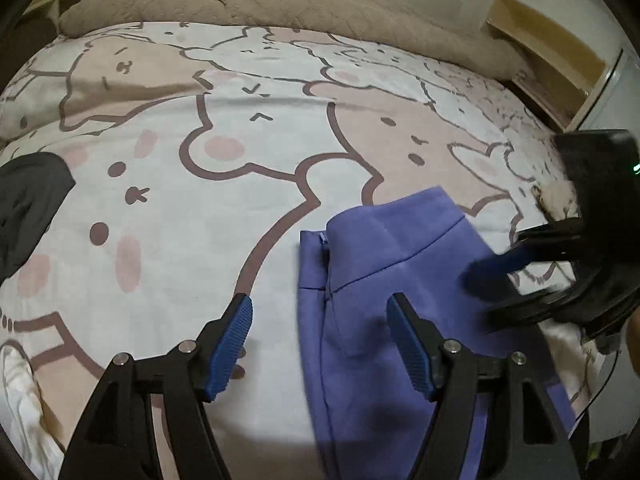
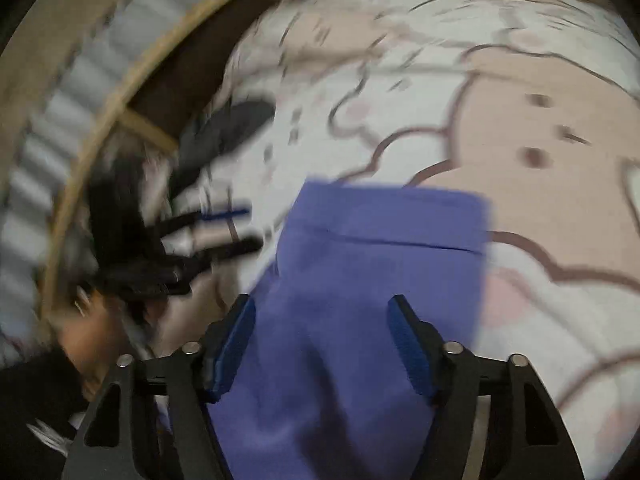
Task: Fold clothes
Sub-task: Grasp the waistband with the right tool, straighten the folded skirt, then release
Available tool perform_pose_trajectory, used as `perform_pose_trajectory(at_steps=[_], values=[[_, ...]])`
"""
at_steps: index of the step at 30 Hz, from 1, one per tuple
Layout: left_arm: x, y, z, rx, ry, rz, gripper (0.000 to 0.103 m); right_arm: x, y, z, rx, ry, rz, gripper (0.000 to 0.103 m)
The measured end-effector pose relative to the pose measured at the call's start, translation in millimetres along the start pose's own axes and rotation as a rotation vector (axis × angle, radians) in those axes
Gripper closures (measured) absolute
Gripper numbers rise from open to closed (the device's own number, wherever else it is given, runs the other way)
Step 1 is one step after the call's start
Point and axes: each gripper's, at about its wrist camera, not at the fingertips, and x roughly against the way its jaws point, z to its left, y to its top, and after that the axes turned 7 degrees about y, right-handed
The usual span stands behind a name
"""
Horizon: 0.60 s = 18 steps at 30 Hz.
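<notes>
At the far left of the left wrist view a dark garment [image 1: 28, 208] lies bunched on the bed [image 1: 168, 208], well apart from the work. The left gripper [image 1: 320, 344] hangs over the printed bedsheet with its jaws spread wide and nothing between them; its left finger is above bare sheet, its right finger above purple cloth.

The purple garment [image 1: 384, 280] lies flat on the bed in front of both grippers. It shows a waistband seam across its far end and a zip along its left edge, so it is probably a skirt or trousers. The weave looks smooth and a little crisp, holding flat panels with few wrinkles. I judge it light, limp enough to drape, and somewhat slippery against ribbed pads. The waistband and the zip edge are doubled, firmer cloth; a pinch there, at a corner, should hold better than one on a single layer mid-panel.

The right gripper [image 2: 322, 344] is wide open too, empty, directly above the garment's middle. Its view is motion-blurred, so finer cloth detail is lost there. A beige blanket [image 1: 256, 4] is heaped along the bed's far side.
</notes>
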Motion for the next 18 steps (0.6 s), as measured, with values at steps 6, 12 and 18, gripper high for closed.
perform_pose_trajectory(at_steps=[6, 12, 18], values=[[7.4, -15.4, -15.2, -0.100, -0.054, -0.043, 0.033, -77.7, 3.7, 4.9, 0.094, -0.172, 0.149, 0.061], [-26.6, -33.1, -29.5, -0.243, 0.164, 0.010, 0.032, -64.9, -5.0, 20.5, 0.137, -0.215, 0.146, 0.061], [-38.1, -40.8, -17.9, -0.222, 0.178, -0.010, 0.026, -12.8, -44.1, 18.7, 0.066, -0.186, 0.066, 0.060]])
